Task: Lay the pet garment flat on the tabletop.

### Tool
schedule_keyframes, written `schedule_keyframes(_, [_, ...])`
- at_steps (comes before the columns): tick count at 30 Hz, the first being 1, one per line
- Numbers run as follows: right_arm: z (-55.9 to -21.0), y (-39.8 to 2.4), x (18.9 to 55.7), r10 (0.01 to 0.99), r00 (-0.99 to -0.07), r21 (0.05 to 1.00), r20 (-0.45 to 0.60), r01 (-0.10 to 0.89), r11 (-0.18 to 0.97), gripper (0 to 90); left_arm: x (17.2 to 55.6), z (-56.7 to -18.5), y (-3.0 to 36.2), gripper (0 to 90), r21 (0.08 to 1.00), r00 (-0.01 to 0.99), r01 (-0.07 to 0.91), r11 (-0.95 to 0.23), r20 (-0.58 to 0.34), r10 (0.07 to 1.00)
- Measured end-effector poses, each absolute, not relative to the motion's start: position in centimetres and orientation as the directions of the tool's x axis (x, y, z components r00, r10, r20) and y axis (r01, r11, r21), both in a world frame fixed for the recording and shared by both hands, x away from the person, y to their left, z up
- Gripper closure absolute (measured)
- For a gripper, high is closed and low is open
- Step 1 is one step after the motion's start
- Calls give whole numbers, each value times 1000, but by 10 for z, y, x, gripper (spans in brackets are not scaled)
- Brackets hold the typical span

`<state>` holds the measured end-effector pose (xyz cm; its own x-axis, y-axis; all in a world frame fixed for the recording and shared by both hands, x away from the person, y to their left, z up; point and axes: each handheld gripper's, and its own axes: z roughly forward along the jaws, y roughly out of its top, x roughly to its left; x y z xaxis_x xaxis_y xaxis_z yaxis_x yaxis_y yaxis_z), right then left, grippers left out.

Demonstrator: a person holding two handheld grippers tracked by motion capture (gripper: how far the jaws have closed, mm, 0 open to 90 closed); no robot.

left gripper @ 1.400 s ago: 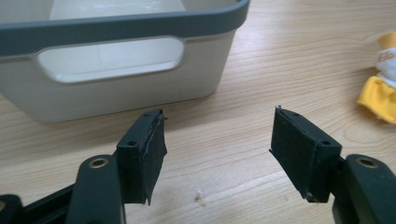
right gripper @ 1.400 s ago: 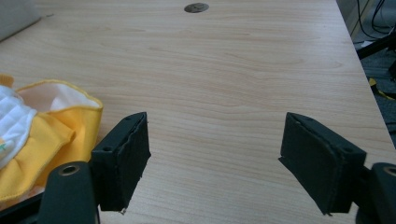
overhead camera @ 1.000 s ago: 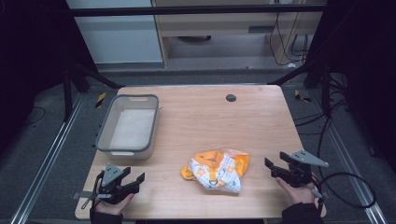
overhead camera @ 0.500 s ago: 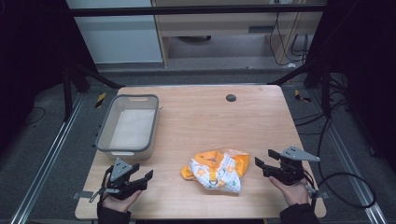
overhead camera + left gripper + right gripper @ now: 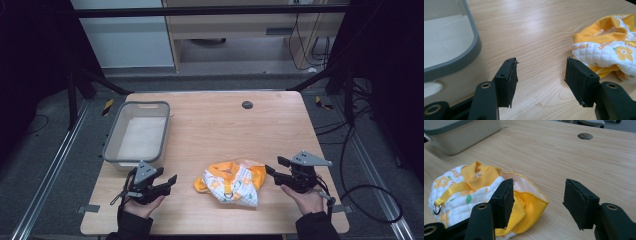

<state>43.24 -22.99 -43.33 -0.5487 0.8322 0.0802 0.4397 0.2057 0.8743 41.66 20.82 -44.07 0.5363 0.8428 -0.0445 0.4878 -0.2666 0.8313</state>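
A crumpled yellow and white quilted garment (image 5: 231, 182) with flower prints lies near the table's front edge, between the two hands. My left gripper (image 5: 170, 181) (image 5: 540, 73) hovers just left of it, beside the grey bin (image 5: 137, 132). Its jaws stand open with bare wood between them and have just been closing a little. My right gripper (image 5: 272, 168) (image 5: 537, 200) sits just right of the garment (image 5: 474, 187). Its jaws are open too, nothing pinched, and have also just been closing. The yellow hem (image 5: 531, 206) lies under its left jaw.
The grey bin (image 5: 451, 52) stands at the table's left, empty inside. A dark round hole (image 5: 247, 104) (image 5: 585, 136) is in the table top toward the back. Dark frame legs and cables surround the table.
Both hands have moved inward toward the garment, the left one to the right and the right one to the left. The garment and bin have stayed put.
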Motion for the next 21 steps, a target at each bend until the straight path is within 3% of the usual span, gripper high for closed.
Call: schedule_keyframes(21, [-438,-207,438,792,-605,855,81,451,257,472,440,-445,163,453,817,599,482,-316,-45,799])
